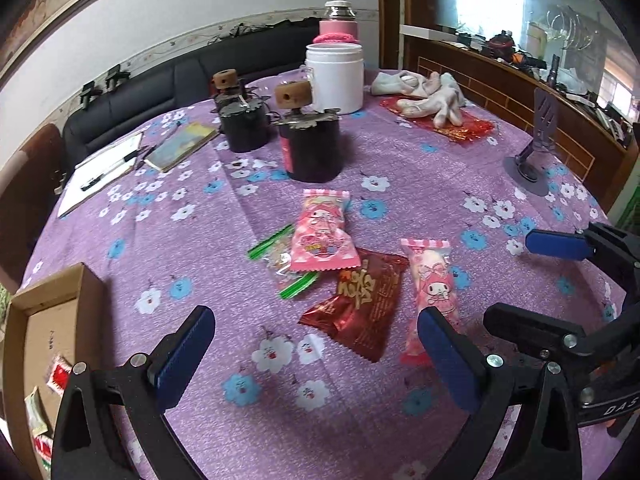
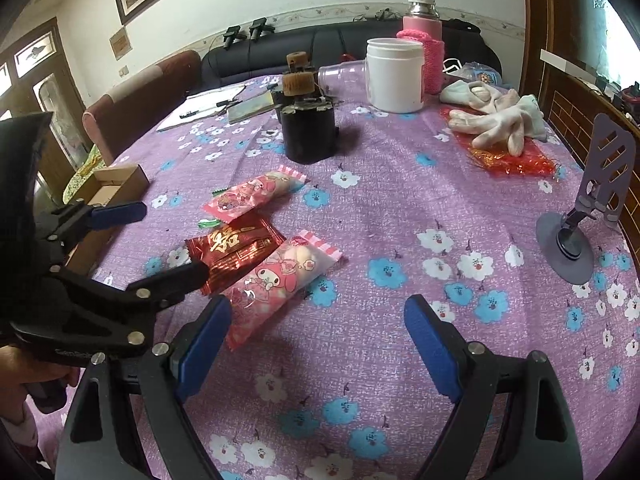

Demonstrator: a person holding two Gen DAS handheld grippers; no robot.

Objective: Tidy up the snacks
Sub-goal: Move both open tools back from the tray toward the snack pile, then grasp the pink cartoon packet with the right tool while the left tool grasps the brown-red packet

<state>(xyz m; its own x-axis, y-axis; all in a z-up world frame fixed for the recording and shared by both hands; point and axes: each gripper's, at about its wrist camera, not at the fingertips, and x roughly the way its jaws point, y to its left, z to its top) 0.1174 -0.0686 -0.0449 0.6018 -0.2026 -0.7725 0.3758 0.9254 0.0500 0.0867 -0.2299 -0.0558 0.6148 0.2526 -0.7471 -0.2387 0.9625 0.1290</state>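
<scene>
Purple flowered cloth covers the bench [image 1: 160,240], where four snack packets lie bunched mid-bench: two pink packets [image 1: 322,236], a red packet [image 1: 360,300] and a clear bag [image 1: 280,260]. The cardboard box [image 1: 52,312] sits at the left edge. The left claw [image 1: 316,354] and right claw [image 2: 318,336] both gape, empty. These packets look light, crinkly and slippery; pinching a sealed end seems safest.

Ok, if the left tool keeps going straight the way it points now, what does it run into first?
Likely the dark red snack packet, which lies just ahead between the open fingers of the left tool. The pink packet sits beside its right finger and may brush it. Depth is hard to judge through the fisheye.
</scene>
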